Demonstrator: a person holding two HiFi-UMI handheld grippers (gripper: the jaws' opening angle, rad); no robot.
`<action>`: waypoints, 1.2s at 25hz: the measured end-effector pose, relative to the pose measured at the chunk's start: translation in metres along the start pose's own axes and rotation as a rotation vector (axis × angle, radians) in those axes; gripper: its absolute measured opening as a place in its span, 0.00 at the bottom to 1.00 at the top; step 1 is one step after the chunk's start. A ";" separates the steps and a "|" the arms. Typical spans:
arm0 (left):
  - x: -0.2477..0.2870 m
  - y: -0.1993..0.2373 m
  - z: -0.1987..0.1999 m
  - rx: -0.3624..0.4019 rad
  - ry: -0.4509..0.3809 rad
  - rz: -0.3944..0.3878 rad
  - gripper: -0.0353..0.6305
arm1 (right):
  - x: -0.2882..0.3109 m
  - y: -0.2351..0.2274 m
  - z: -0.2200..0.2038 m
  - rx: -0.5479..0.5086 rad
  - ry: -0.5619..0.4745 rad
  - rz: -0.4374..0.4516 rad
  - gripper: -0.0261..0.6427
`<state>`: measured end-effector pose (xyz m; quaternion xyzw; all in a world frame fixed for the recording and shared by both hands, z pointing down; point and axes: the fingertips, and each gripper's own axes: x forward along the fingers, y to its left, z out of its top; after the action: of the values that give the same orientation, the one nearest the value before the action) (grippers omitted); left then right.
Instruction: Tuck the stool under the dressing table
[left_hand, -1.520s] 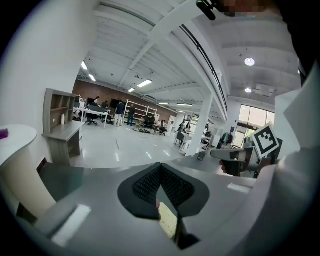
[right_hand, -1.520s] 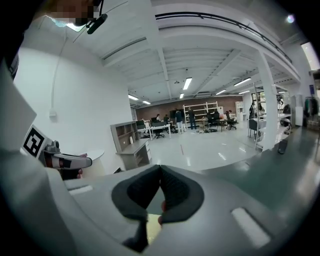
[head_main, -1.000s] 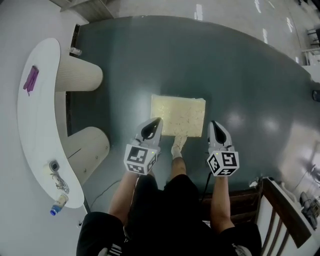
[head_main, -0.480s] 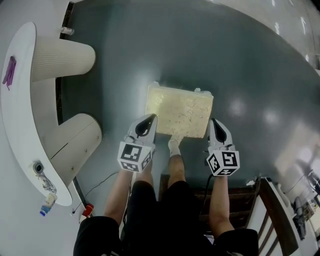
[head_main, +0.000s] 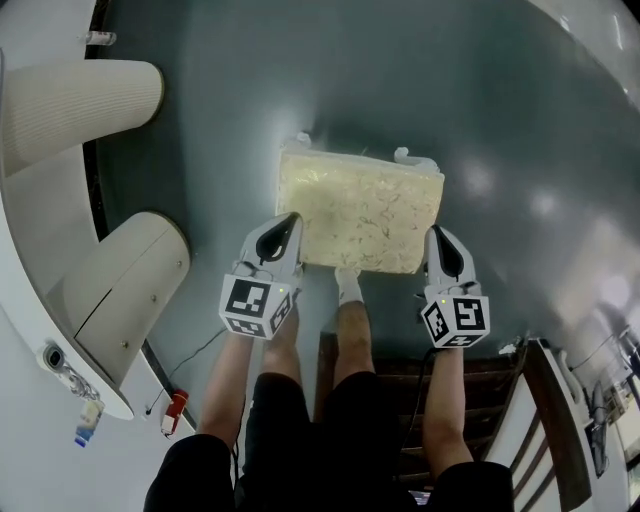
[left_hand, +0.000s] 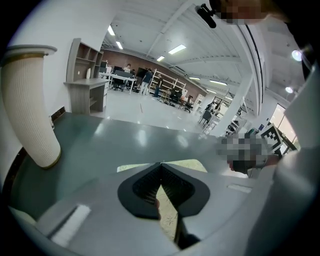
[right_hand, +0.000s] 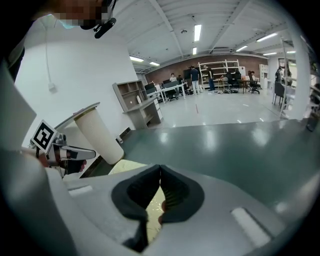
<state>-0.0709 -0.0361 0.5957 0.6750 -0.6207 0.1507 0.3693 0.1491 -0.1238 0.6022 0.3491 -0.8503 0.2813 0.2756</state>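
Note:
The stool (head_main: 360, 210) has a pale yellow speckled cushion and stands on the dark green floor in the middle of the head view. The white dressing table (head_main: 40, 300) curves along the left, with two ribbed cream legs (head_main: 80, 100). My left gripper (head_main: 288, 218) is at the stool's near left corner, jaws shut and empty. My right gripper (head_main: 437, 233) is at the near right corner, also shut and empty. I cannot tell whether either touches the cushion. The left gripper (left_hand: 161, 165) view shows the cushion (left_hand: 190, 165) just behind its tips. The right gripper (right_hand: 160, 167) view shows the cushion (right_hand: 132, 167) the same way.
The person's leg in a white sock (head_main: 347, 285) stands between the grippers, right against the stool's near edge. A dark wooden chair (head_main: 560, 410) is at the lower right. A small bottle (head_main: 85, 420) and a cable lie on the table top. A red object (head_main: 175, 408) lies on the floor.
Both grippers have sunk toward the stool, from above its near edge to its near corners. The head view has come closer, so the stool looks larger. The jaws stayed shut.

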 end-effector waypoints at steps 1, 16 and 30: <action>0.004 0.002 -0.006 -0.001 0.008 0.001 0.06 | 0.005 -0.002 -0.006 0.001 0.005 0.001 0.05; 0.043 0.032 -0.055 -0.155 0.045 -0.026 0.60 | 0.039 -0.035 -0.064 0.183 0.080 0.047 0.44; 0.074 0.056 -0.097 -0.209 0.137 0.004 0.79 | 0.069 -0.066 -0.104 0.325 0.121 0.086 0.58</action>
<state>-0.0860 -0.0205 0.7284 0.6198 -0.6075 0.1316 0.4790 0.1852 -0.1235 0.7384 0.3349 -0.7896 0.4471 0.2541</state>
